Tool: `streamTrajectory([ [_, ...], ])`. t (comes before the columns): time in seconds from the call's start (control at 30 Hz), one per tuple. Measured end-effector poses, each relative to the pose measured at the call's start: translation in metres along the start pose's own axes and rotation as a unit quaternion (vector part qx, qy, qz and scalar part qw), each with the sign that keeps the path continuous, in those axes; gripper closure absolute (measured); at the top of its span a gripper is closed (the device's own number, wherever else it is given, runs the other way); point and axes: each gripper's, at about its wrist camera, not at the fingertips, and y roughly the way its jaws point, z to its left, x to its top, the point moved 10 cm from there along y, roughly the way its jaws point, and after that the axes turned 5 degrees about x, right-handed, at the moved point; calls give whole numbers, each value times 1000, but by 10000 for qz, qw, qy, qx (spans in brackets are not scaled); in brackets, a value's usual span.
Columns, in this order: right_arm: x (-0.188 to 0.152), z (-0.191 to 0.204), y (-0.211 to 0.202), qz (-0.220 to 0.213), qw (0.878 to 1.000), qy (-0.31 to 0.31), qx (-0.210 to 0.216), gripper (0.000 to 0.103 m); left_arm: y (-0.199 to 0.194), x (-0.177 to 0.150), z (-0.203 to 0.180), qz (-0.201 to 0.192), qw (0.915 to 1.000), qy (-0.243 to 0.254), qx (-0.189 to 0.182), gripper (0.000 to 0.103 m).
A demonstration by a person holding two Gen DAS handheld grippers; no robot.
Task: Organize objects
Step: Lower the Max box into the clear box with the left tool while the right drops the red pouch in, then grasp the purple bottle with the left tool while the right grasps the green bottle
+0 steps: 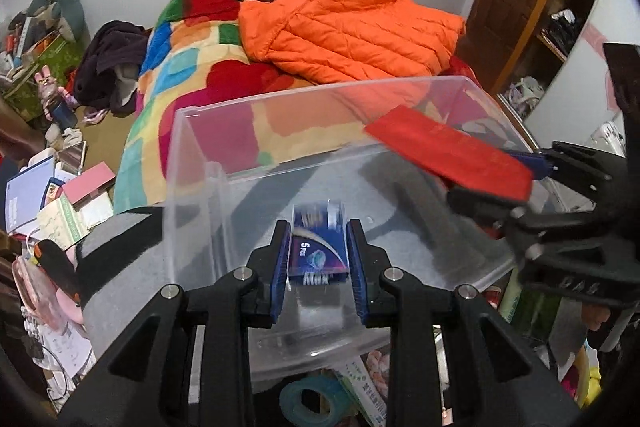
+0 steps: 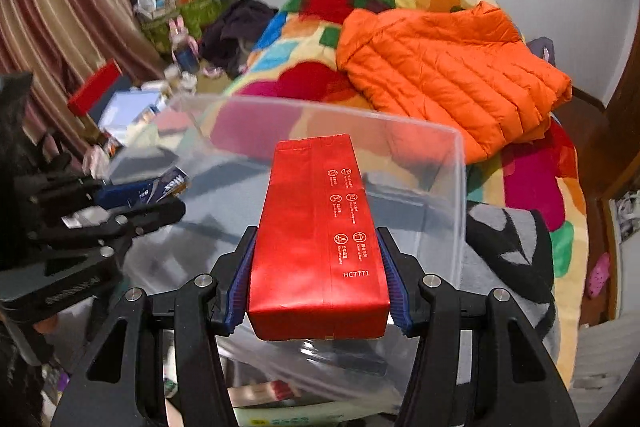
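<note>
My left gripper is shut on a small blue box with white print, held over the open clear plastic bin. In the right wrist view that same blue box and the left gripper show at the left, above the bin. My right gripper is shut on a long red box with small white symbols, its far end over the bin. The left wrist view has the red box and the right gripper coming in from the right over the bin's rim.
The bin rests on a grey and black blanket at the foot of a bed with a colourful quilt and an orange puffer jacket. Books and boxes clutter the left side. A roll of tape lies below the bin.
</note>
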Motion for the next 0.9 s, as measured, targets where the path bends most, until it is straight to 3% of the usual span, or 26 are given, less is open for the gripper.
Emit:
streamTrajectory([
  [0.17, -5, 3, 7, 154, 9991, -275, -294, 50, 0, 0, -4, 25, 10000, 94, 20, 75],
  [0.27, -4, 5, 0, 100, 9984, -351, -424, 50, -8, 1, -3, -66, 9999, 102, 66, 69],
  [0.4, 1, 10, -15, -14, 9982, -410, -441, 43, -30, 3, 2, -321, 9994, 50, 140, 50],
  [0.63, 5, 18, -58, -524, 9968, -368, -476, 31, -82, 1, 15, -940, 9943, 19, 493, 27],
  [0.9, -17, 13, -101, -1043, 9910, -61, -842, 25, -114, -38, 31, -1243, 9892, -122, 773, 17],
])
